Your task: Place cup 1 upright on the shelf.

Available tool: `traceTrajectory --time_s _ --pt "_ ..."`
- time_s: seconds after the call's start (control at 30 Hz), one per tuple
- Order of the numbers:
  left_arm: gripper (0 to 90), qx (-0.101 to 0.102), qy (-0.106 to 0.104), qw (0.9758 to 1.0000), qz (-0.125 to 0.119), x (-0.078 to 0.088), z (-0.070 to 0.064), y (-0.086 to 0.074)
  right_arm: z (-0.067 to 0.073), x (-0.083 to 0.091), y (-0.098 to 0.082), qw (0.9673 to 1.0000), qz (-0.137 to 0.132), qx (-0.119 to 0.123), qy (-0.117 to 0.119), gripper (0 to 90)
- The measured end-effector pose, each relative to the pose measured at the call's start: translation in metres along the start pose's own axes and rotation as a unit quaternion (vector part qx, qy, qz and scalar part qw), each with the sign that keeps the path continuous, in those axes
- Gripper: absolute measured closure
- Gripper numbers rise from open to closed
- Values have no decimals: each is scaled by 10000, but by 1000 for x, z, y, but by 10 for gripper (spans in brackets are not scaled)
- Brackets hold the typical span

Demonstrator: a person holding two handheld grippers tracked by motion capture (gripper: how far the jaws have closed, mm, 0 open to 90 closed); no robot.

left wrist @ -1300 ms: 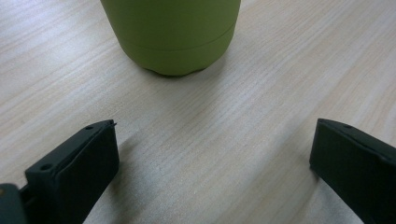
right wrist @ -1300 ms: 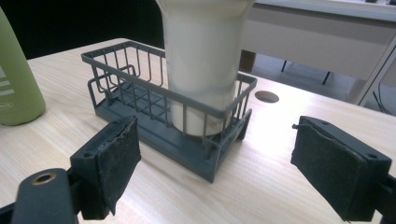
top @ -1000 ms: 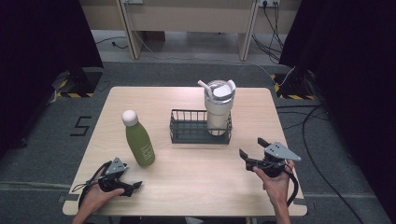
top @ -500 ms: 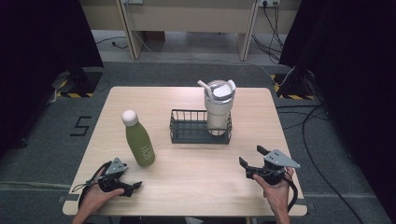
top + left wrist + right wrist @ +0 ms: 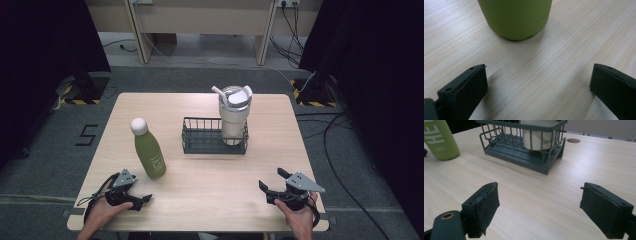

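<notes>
A smooth matte green bottle (image 5: 149, 154) with a rounded white cap stood upright near the front-left corner of the pale wood-grain table (image 5: 200, 200). Just in front of it the left gripper (image 5: 142, 200) rested on the wood, its black jaws spread wide and holding nothing. Near the front-right corner the right gripper (image 5: 270, 187) lay likewise wide open and empty, its pads rough-faced. Toward the table's middle, a dark wire basket (image 5: 200, 145) held a cream tumbler (image 5: 234, 117) with a straw lid.
</notes>
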State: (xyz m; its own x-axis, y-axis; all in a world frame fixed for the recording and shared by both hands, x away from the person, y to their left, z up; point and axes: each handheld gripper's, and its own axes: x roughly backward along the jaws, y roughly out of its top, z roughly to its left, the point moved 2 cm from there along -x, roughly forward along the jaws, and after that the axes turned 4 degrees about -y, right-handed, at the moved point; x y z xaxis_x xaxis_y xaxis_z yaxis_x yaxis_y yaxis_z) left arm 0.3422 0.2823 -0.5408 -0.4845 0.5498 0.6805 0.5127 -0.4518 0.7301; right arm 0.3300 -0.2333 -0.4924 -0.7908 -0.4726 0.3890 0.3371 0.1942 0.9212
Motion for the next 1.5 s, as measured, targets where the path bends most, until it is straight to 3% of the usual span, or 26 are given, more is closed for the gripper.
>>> traceTrajectory --time_s 0.3,0.7,0.97,1.17,1.3,1.5 --pt "6 2 3 10000 -4 0 0 0 3 0 -10 9999 129 -38 0 152" --pt "5 4 0 10000 1 0 0 0 7 0 -24 9986 526 -5 21 153" --pt "5 5 0 10000 1 0 0 0 9 -3 -34 9955 943 64 -15 153" --pt "5 4 0 10000 1 0 0 0 9 -3 -36 9943 1059 86 -38 153" --pt "5 3 0 10000 2 0 0 0 10 -4 -38 9911 1320 90 -141 153" --pt "5 4 0 10000 1 0 0 0 13 -8 -40 9855 1654 293 -230 152"
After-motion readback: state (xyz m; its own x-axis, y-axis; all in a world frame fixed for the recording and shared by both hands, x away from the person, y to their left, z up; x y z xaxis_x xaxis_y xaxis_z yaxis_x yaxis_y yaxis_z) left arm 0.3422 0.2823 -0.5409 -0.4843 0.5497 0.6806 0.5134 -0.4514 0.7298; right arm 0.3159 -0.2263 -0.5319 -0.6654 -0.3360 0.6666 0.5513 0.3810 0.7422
